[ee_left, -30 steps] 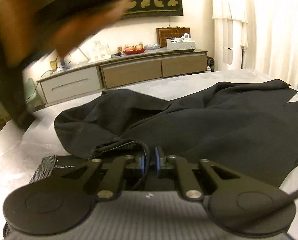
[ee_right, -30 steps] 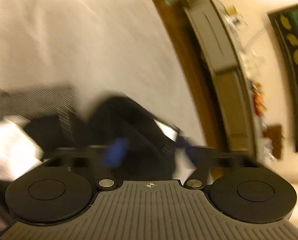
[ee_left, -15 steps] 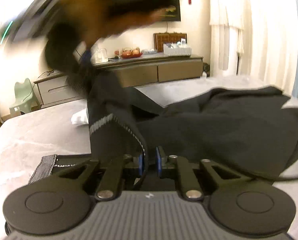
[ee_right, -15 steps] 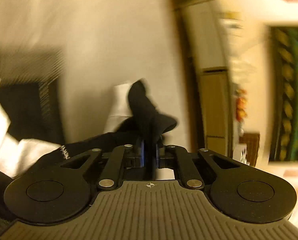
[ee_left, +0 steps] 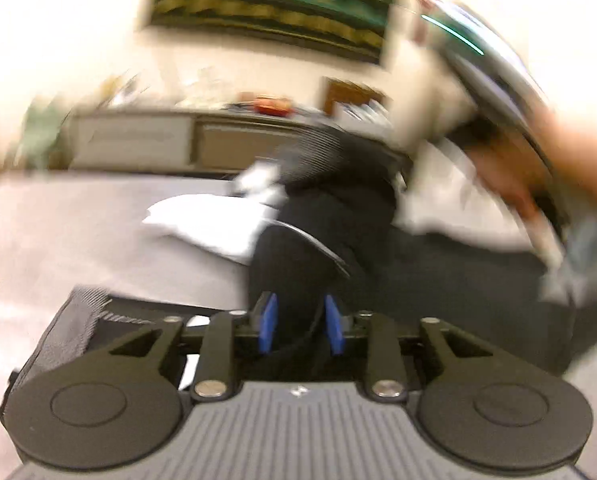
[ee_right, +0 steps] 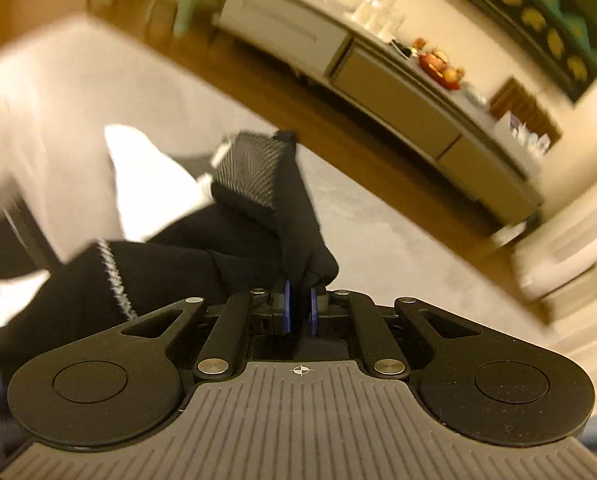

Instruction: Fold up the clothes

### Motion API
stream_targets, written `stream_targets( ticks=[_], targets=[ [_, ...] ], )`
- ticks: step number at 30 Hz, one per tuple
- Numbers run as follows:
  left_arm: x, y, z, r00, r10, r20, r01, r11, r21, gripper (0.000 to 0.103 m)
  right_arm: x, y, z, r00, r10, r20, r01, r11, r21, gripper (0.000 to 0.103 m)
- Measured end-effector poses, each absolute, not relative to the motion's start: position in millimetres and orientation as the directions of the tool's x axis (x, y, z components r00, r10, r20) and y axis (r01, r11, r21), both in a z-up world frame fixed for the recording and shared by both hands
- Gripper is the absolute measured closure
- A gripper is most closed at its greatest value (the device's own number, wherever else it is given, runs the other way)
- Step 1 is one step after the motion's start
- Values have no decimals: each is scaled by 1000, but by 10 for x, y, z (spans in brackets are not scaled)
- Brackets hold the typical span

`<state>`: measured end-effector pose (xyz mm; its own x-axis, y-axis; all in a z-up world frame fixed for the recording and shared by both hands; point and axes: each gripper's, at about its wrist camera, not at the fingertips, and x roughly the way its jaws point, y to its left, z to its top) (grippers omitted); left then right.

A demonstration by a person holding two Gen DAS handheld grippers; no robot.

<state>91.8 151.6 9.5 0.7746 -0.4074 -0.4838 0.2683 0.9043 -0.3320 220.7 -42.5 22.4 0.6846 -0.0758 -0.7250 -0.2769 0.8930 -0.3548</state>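
Warm indoor light, motion blur, fisheye edges

Black garment [ee_right: 202, 264] with a grey-striped cuff [ee_right: 254, 172] and white stitching; pale grey desk [ee_right: 378, 232]; blue pads [ee_left: 267, 328] on black tongs [ee_left: 301, 326].

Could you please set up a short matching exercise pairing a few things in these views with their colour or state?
Things:
1. right gripper
2. left gripper
3. garment
4. sideboard

States:
A. black, with a grey ribbed band
B. jaws opening, cloth between them
C. against the wall, a red bowl on top
D. shut on black cloth

Pairs: 1-D, 2-B, 3-A, 4-C
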Motion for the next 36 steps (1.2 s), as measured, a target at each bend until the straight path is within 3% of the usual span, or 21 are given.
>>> stream_targets(
  ticks=[3,7,10,12,18,23,25,27,28,29,31,32,36],
  targets=[
    [1100,1807,41,774,-418,-476,188,870,-456,71,2054,-701,87,672,-2,-741,-269,931,-246,97],
    [1220,1371,-144,692,-473,-545,264,869,-419,70,1960,-1115,-205,584,119,-803,-278,959,-60,97],
    [1206,950,-267,634,-491,-597,344,871,-351,66,1971,-1172,-377,534,76,-842,-310,944,-111,91],
    [1184,700,-336,614,-481,-626,387,875,-293,64,2011,-1162,-351,526,53,-849,-329,933,-146,57],
    [1231,435,-512,589,-437,-680,401,888,-223,60,2021,-641,308,674,38,-738,-420,841,-341,16],
    [1207,392,-505,592,-428,-683,409,890,-202,56,2443,214,199,718,30,-695,-530,671,-519,8],
    [1218,382,-493,589,-432,-683,413,888,-205,56,2797,427,-62,708,-53,-704,-528,622,-578,11],
    [1233,372,-480,585,-436,-683,416,885,-209,56,3174,475,-292,672,-138,-728,-507,630,-588,28],
    [1240,367,-474,583,-439,-683,418,884,-211,56,3353,457,-380,641,-169,-749,-497,652,-573,50],
    [1244,388,-456,584,-443,-680,415,883,-219,57,3496,425,-444,607,-194,-770,-493,668,-557,81],
    [1207,447,-374,602,-448,-661,404,885,-231,61,3663,394,-513,563,-231,-794,-506,663,-552,99],
    [1157,477,-304,624,-445,-643,398,888,-230,61,3555,479,-340,595,-182,-783,-535,637,-555,103],
    [911,591,-2,719,-445,-534,389,894,-221,62,2866,878,689,699,167,-695,-660,524,-538,103]
  ],
)
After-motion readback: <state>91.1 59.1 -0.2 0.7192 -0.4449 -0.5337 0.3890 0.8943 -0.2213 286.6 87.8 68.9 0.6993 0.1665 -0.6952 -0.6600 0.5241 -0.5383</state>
